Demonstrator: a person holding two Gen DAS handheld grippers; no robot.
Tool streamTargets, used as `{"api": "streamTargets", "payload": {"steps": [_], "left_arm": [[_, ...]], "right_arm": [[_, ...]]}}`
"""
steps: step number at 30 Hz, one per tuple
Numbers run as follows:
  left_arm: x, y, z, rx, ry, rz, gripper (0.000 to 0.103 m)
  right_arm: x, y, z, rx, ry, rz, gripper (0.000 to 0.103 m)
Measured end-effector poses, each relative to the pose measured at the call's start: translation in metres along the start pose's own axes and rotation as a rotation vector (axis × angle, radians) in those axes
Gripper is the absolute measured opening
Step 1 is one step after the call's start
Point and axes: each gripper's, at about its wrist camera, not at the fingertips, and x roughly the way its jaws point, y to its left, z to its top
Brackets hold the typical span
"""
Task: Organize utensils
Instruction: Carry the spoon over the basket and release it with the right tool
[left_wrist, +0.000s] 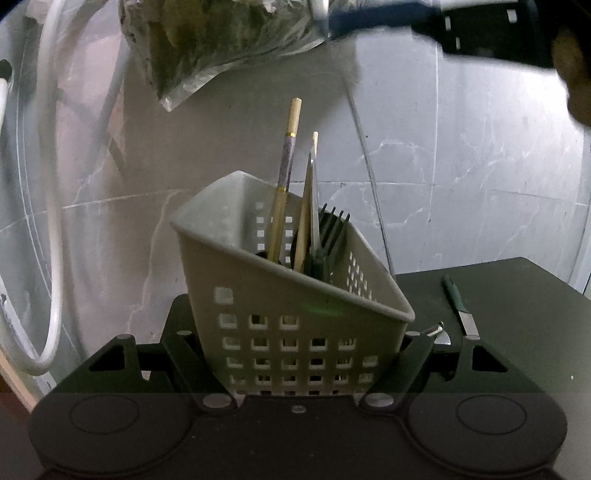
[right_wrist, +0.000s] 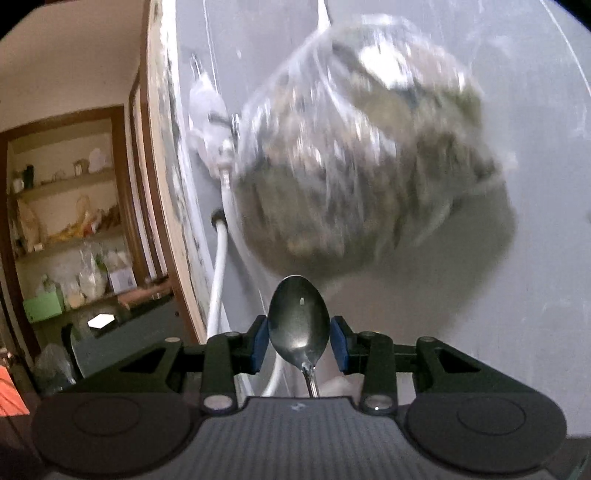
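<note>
The right hand-held gripper (right_wrist: 298, 341) holds a spoon (right_wrist: 298, 325) by its bowl between the blue pads, handle pointing back toward the camera; a plastic bag (right_wrist: 365, 147) hangs just ahead of it. The left hand-held gripper (left_wrist: 300, 354) is clamped on the grey basket (left_wrist: 295, 317), which stands on the dark bench (left_wrist: 517, 314); chopsticks (left_wrist: 284, 177) and a fork (left_wrist: 332, 229) already stand inside. To its right a knife (left_wrist: 460, 306) lies on the bench; so the spoon and knife remain, I judge.
</note>
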Motion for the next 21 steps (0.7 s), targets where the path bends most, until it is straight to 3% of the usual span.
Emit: {"api": "streamTargets", "payload": {"steps": [3,6,12,14,17,21], "left_arm": [[0.001,-0.001,0.001,-0.003,-0.002,0.005,0.078],[0.001,-0.001,0.000,-0.008,-0.003,0.008,0.078],[0.001,-0.004,-0.001,-0.004,-0.001,0.017,0.078],[0.000,-0.004,0.000,-0.007,-0.006,0.018,0.078],[-0.001,-0.004,-0.001,-0.011,-0.005,0.018,0.078],[0.000,-0.005,-0.002,-0.003,0.000,0.017,0.078]], "right_arm": [[0.002,-0.003,0.017,0.001,-0.041,0.011,0.040],[0.006,-0.007,0.014,0.035,-0.063,0.026,0.040],[0.017,-0.017,-0.021,0.141,-0.022,0.038,0.040],[0.019,-0.016,-0.028,0.133,-0.007,0.028,0.040],[0.029,-0.015,-0.039,0.083,0.083,0.016,0.043],[0.033,-0.010,-0.042,0.013,0.170,-0.028,0.069]]}}
